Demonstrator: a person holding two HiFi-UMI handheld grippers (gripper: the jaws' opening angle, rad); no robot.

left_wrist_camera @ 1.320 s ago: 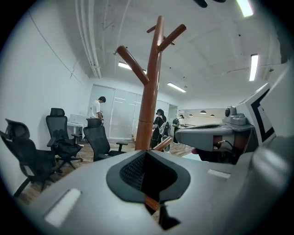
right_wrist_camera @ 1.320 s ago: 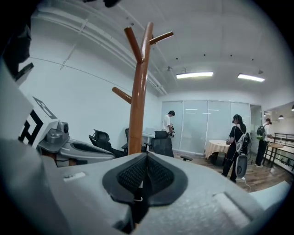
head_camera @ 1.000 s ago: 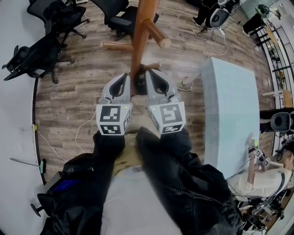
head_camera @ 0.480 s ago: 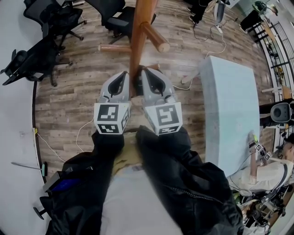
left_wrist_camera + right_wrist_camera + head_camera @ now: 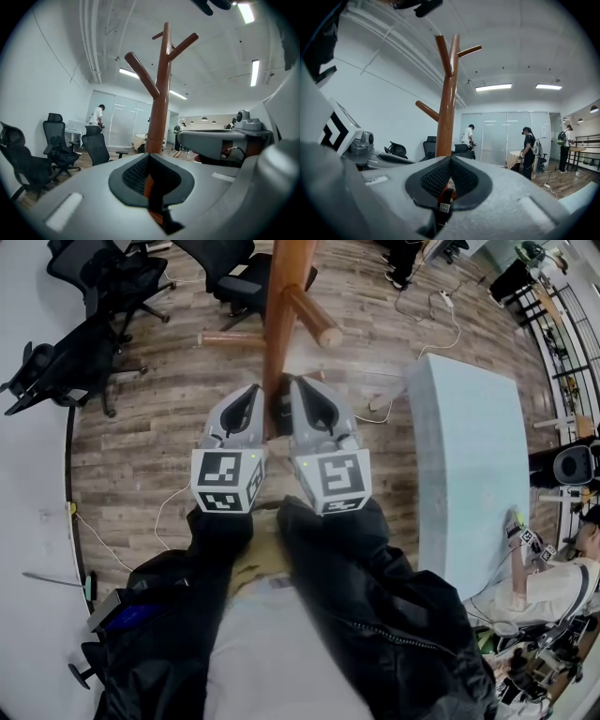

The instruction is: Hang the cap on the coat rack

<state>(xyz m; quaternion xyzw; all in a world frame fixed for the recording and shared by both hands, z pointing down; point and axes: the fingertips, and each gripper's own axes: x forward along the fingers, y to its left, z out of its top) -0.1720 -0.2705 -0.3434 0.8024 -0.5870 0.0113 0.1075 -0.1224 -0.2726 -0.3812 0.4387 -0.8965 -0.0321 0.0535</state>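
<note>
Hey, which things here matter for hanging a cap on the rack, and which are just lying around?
For the job: coat rack, left tongs (shut), right tongs (shut). No cap shows in any view.

Just lying about: office chairs, pale table, floor cable.

My left gripper (image 5: 251, 397) and right gripper (image 5: 304, 392) are held side by side, close together but apart, both pointing forward and roughly level. Left jaws: closed tip to tip, nothing gripped. Right jaws: closed tip to tip, nothing gripped. Left marker cube (image 5: 228, 482) and right marker cube (image 5: 335, 482) face up. My left sleeve (image 5: 178, 615) and right sleeve (image 5: 375, 606) are black and extend forward, nearly parallel.
</note>
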